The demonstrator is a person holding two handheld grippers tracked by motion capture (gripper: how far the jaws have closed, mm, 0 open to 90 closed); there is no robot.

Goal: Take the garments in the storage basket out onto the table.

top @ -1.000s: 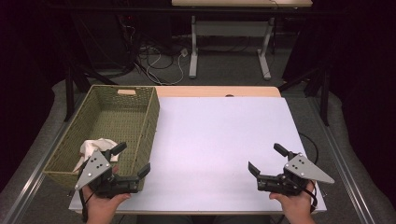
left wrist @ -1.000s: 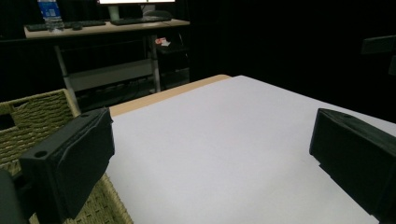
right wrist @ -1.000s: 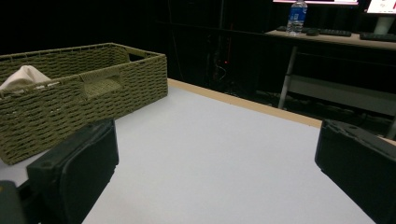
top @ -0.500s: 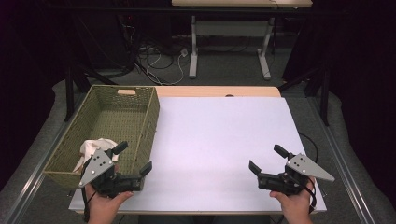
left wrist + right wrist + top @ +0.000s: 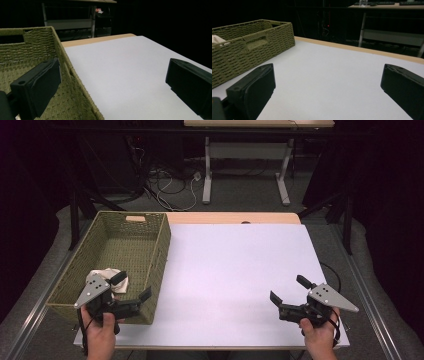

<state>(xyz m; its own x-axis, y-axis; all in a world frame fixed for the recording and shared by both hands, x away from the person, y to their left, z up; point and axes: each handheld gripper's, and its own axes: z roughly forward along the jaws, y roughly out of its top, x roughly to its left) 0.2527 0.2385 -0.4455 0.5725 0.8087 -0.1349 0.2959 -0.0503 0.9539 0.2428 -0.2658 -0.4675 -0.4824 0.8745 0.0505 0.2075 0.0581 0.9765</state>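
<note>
At the near edge of the counter [image 5: 235,270]: both tools idle, nothing gripped.
Left tool [image 5: 132,289] spread open over the near right corner of the woven basket [image 5: 150,245], straddling its wall. White cloth [image 5: 105,276] lies inside the basket, just beside it. Right tool [image 5: 287,292] spread open above bare counter, well apart.

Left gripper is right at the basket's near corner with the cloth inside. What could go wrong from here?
The left gripper, open, straddles the wicker basket wall, so closing or lifting might catch the rim and drag the basket. The white cloth lies beside it and could snag. The right gripper sits far off, too distant to steady anything.
</note>
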